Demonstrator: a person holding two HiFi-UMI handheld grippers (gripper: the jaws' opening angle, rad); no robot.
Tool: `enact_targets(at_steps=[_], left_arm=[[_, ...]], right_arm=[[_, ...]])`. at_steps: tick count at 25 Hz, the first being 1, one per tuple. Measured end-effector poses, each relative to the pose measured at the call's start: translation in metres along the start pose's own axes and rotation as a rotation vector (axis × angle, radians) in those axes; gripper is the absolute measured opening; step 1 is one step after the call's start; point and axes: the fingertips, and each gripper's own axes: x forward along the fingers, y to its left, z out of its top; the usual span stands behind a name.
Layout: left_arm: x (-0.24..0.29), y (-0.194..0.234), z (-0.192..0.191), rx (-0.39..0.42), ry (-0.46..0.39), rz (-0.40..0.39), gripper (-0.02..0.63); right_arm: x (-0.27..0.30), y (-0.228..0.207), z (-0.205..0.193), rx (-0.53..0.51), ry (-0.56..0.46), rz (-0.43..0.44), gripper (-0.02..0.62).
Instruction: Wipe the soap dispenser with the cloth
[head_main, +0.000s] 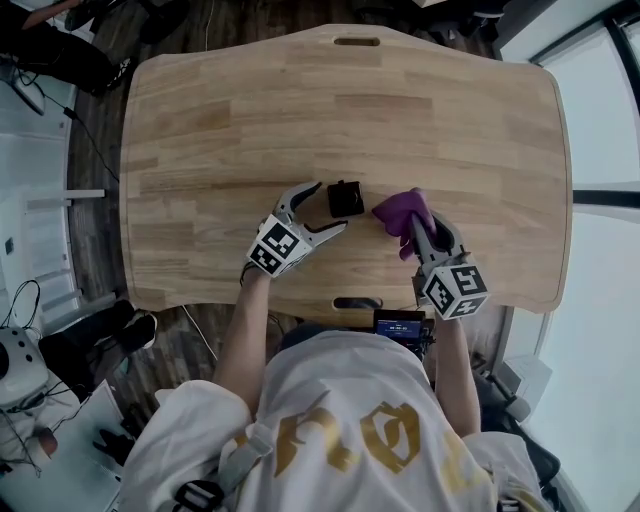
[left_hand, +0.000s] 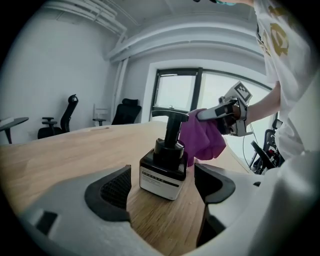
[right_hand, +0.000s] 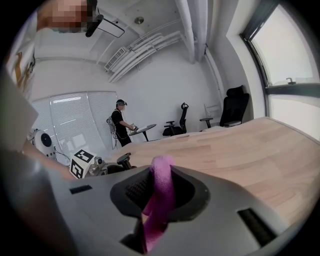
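The table (head_main: 450, 130) is the largest thing. It is a pale wooden top of jointed planks with rounded corners, and it runs out ahead of both grippers.

The left gripper (head_main: 328, 207) has a smooth light-grey shell and carries a cube of black-and-white square markers at its rear. Its fingers end in black ribbed pads (left_hand: 116, 189). The jaws stand wide apart and grip nothing. The right gripper (head_main: 413, 224) is built the same way, and its jaws are closed tight on the cloth (head_main: 405, 210).

The cloth is soft purple fabric. It is pinched into a narrow fold between the right gripper's pads, then bunches loosely just past the fingertips. Some of it hangs down inside the jaws.

The soap dispenser (head_main: 346, 198) stands upright on the wood between the left gripper's open jaws, with a gap showing at each pad. It is a squat, square black bottle with a white label band across its front. A round black collar tops it, and above that is a slim pump stem with a flat spout. It sits just to the left of the right gripper's tips. The bunched cloth is close beside its pump, but whether the two touch cannot be told.
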Motion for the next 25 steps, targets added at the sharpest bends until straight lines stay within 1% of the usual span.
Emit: enact_targets(at_steps=[3,6,12,19,25], left_arm=[[0.004,-0.004,0.0,0.025,-0.007,-0.023,0.38],[0.007,-0.002,0.002,0.043,-0.001,-0.032,0.381],[0.019,-0.004,-0.002,0.134,0.038,-0.064,0.382],[0.033,-0.004,-0.01,0.179,0.086,-0.088,0.382],[0.04,-0.007,-0.011,0.216,0.088,-0.118,0.382]], right_arm=[[-0.001,-0.002,-0.002,0.004,0.003,-0.009,0.054],[0.0,-0.003,-0.002,0.006,0.007,-0.013,0.054],[0.004,-0.006,-0.005,0.015,0.018,-0.016,0.054],[0.008,-0.012,-0.004,0.018,0.025,-0.019,0.054],[0.01,-0.016,-0.004,0.021,0.028,-0.025,0.054]])
